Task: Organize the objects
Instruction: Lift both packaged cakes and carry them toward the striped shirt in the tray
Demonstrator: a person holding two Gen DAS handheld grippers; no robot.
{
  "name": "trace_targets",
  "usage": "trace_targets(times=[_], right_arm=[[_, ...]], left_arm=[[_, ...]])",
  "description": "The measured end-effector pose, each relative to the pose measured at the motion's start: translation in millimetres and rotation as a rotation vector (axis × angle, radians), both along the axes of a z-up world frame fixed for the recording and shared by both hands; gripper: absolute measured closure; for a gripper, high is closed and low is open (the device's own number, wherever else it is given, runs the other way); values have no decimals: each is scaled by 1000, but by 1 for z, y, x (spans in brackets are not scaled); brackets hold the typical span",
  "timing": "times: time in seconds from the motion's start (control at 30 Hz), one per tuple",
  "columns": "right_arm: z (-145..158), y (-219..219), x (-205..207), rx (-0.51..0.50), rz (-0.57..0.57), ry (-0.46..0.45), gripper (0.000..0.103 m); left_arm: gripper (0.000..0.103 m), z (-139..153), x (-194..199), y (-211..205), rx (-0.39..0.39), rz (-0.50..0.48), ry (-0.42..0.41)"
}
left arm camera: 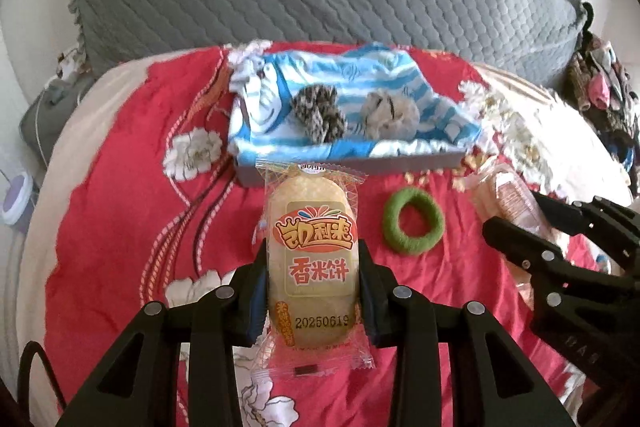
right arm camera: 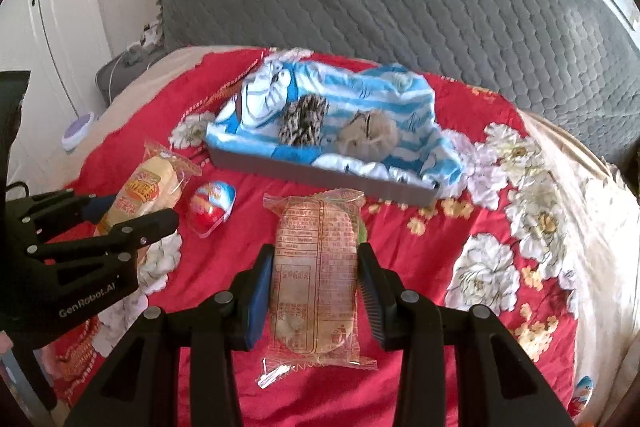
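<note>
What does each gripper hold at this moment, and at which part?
The left gripper holds a rice cracker packet by its long sides, near the middle. The right gripper holds a second rice cracker packet the same way.

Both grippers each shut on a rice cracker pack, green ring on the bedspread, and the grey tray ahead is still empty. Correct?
Not quite: the tray is not empty. The right wrist view shows a blue striped cloth and two scrunchies, one speckled and one beige, in it. The rest holds: left gripper and right gripper each grip a cracker pack, and the green ring lies on the bedspread.
</note>
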State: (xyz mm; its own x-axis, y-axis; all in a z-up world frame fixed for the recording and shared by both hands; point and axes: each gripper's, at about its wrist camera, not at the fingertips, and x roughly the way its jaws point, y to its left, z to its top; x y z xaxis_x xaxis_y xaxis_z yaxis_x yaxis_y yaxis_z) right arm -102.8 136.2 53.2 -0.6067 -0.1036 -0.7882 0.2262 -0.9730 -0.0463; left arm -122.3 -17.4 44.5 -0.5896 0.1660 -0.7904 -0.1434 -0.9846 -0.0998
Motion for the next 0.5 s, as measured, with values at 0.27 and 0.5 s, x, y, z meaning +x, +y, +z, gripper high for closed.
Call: trace_targets(times=[0.27,0.5], right_arm=[[30,-1,-8,9,2,43,62],[50,-1,-12,16,2,73,62]], left_arm=[[64,33,-4,9,-15,-13,50],[64,51,-10,17,-22,-21,72]])
